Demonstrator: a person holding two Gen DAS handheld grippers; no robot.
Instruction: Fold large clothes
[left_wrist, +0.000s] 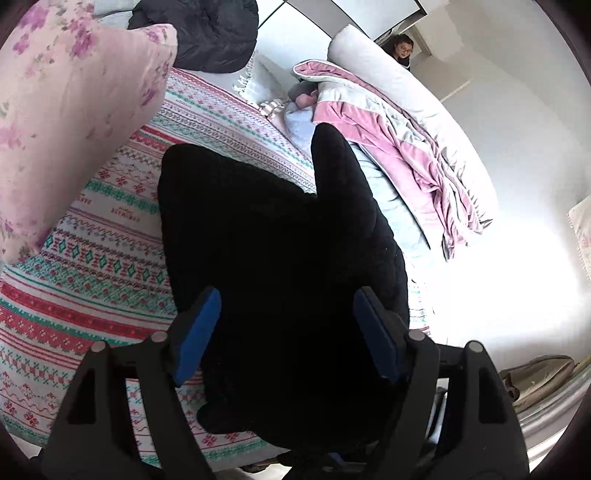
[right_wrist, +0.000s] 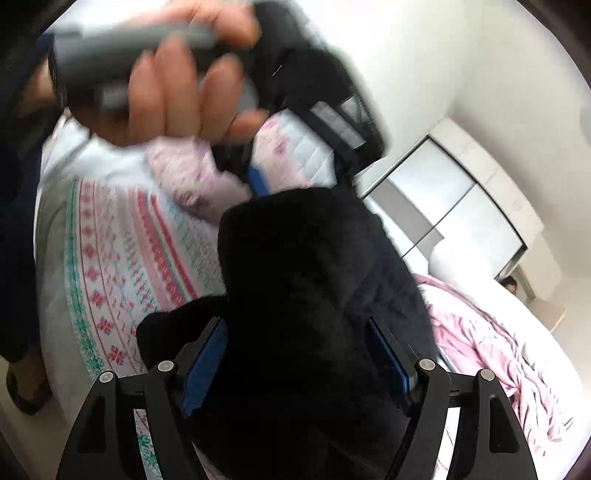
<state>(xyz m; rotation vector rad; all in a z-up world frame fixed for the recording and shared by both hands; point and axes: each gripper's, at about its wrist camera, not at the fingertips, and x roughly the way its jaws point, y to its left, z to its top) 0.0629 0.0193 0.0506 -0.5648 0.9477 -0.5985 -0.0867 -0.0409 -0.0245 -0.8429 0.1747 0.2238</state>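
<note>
A black fleece garment (left_wrist: 273, 236) lies bunched on the patterned bed cover (left_wrist: 92, 229). My left gripper (left_wrist: 286, 314) hangs just above it with its blue pads (left_wrist: 199, 332) spread wide and the cloth between them. In the right wrist view the same black garment (right_wrist: 314, 280) fills the space between my right gripper's (right_wrist: 297, 343) spread blue pads (right_wrist: 207, 365). The hand holding the other gripper (right_wrist: 166, 77) shows blurred at the top, its blue pad (right_wrist: 256, 181) just above the cloth. I cannot tell whether either gripper pinches the cloth.
A pink floral pillow (left_wrist: 62, 110) stands at the left. A dark jacket (left_wrist: 207, 33) lies at the bed's far end. A pink and grey quilt (left_wrist: 399, 147) is heaped to the right, also in the right wrist view (right_wrist: 491, 354). A person (left_wrist: 402, 48) sits in the far corner.
</note>
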